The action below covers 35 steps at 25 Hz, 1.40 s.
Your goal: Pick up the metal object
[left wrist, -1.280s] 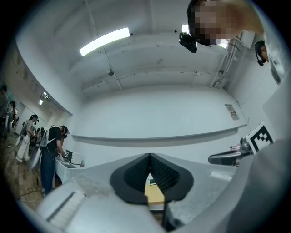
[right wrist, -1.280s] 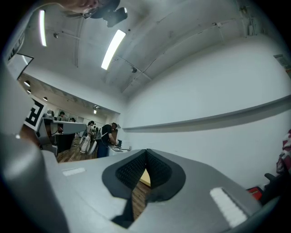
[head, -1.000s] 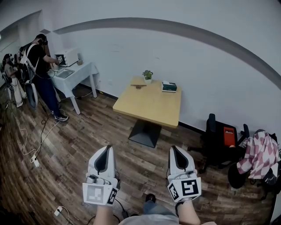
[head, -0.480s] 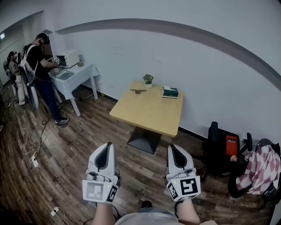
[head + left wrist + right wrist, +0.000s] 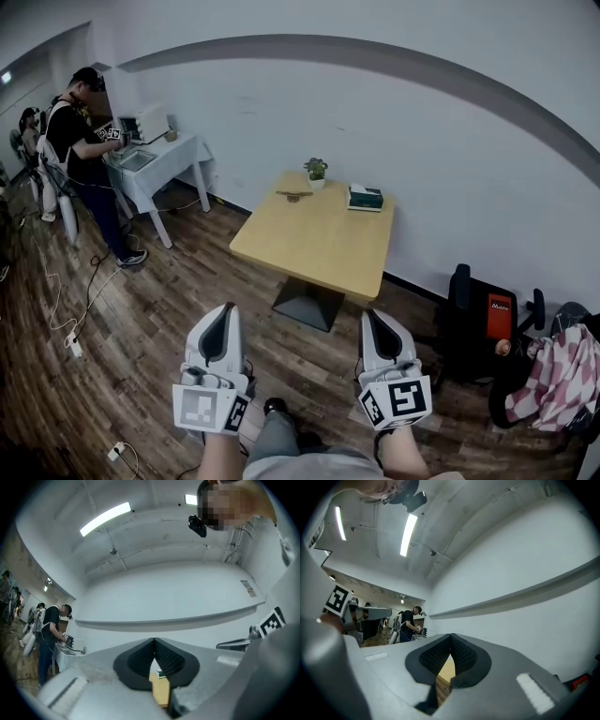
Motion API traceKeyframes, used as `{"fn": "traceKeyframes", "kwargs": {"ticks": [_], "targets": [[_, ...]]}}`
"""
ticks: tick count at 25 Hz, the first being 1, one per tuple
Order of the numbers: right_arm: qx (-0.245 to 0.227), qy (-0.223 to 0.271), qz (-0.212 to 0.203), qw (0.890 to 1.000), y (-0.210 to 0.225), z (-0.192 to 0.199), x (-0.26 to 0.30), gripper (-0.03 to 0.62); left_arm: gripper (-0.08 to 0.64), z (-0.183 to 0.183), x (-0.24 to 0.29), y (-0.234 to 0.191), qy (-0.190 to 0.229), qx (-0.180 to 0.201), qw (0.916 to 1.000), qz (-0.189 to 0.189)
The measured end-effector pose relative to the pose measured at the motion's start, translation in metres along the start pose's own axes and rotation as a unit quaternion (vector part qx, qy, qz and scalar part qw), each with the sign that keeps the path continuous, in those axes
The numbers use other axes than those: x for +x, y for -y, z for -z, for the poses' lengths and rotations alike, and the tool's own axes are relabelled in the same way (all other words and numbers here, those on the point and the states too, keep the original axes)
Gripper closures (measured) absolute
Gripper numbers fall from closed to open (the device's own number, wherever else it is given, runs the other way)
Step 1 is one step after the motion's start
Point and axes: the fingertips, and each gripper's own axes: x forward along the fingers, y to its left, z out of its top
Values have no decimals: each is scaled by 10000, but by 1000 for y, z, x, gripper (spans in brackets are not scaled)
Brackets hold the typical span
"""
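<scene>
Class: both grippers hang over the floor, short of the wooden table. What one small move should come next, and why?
Probably a step closer to the wooden table. The left gripper and right gripper are shut, empty and over the floor, short of it. Its things, a plant and a green box, sit at the far edge.

Left gripper (image 5: 153, 641) up front, jaws pressed together, nothing in them; wooden table (image 5: 161, 692) peeks beneath, person (image 5: 50, 632) far left.

A matt, light wooden table (image 5: 319, 234) stands on a dark wood-plank floor (image 5: 141, 328) before a smooth white wall (image 5: 422, 159).
</scene>
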Motion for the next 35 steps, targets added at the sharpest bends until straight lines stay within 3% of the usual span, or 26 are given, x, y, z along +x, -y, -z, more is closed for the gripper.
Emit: {"fn": "traceKeyframes", "kwargs": {"ticks": [15,35], "targets": [[-82,151,301,9994,39,3,113,591,555,22,113,-50,102,7,9996,261],[-186,274,691,9971,31,14,239,591,555,50,212,-142,147,71,9971,748]]}}
